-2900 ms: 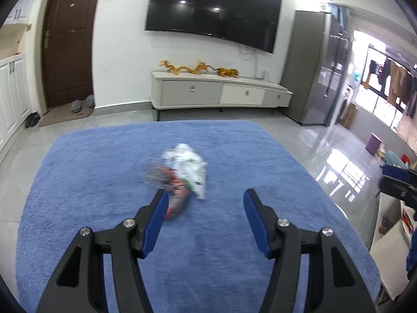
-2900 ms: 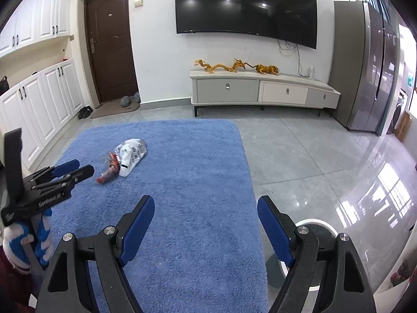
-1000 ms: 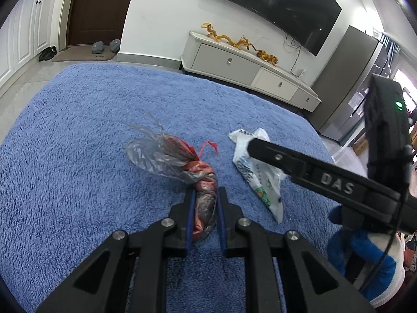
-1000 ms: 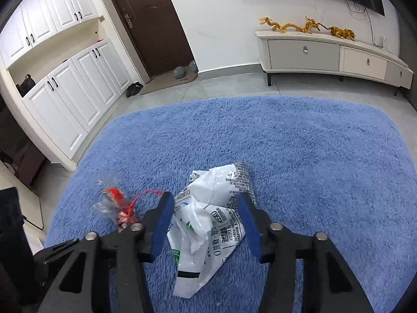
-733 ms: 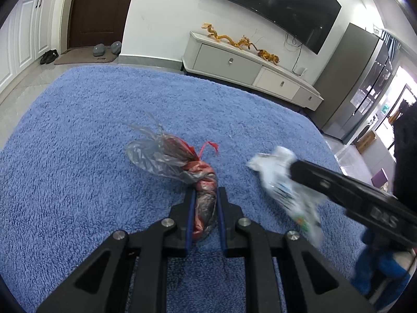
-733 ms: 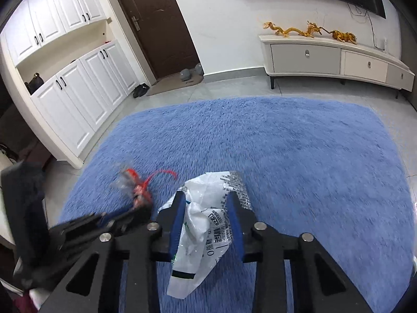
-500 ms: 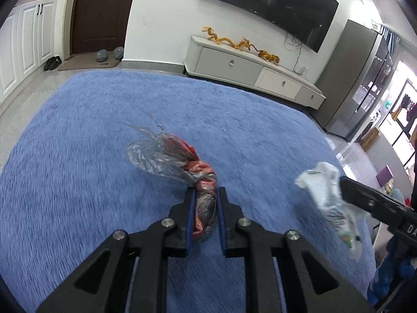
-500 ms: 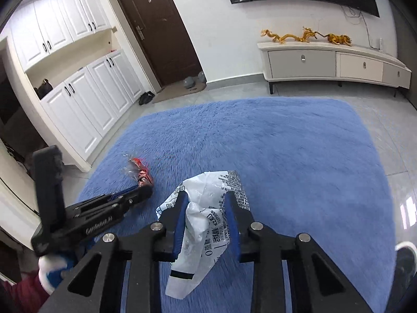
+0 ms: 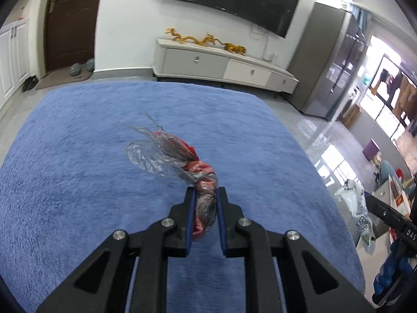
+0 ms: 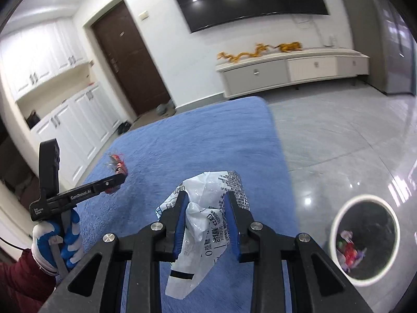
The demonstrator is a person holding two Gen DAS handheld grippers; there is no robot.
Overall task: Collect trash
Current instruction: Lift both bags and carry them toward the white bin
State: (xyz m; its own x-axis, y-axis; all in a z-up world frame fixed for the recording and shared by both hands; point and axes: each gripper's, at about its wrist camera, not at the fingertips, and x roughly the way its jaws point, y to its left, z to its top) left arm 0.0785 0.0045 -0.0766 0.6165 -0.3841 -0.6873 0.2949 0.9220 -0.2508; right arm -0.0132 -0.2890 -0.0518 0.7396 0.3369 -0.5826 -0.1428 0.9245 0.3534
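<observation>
**Both pieces of trash lifted; the bin is not yet reached**

The left claw (image 9: 204,198) is closed on the clear bag with red scraps (image 9: 179,161), which hangs above the blue rug (image 9: 78,182) and does not touch it. The right claw (image 10: 206,203) grips the white printed bag (image 10: 208,208); its jaws have just been closing, and now the pads press the crumpled plastic. So the picking up seems done for both pieces, and I see no other trash on the rug. What is left, I think, is to carry them to the round trash bin (image 10: 336,224) and to release them there. It already holds some wrappers.

The bin stands on the grey tile floor (image 10: 338,143), past the right edge of the rug, at the lower right of the right wrist view. The floor between looks free. The right claw is nearer to the bin; the left claw must cross more of the rug, and the two should not meet above the opening.
</observation>
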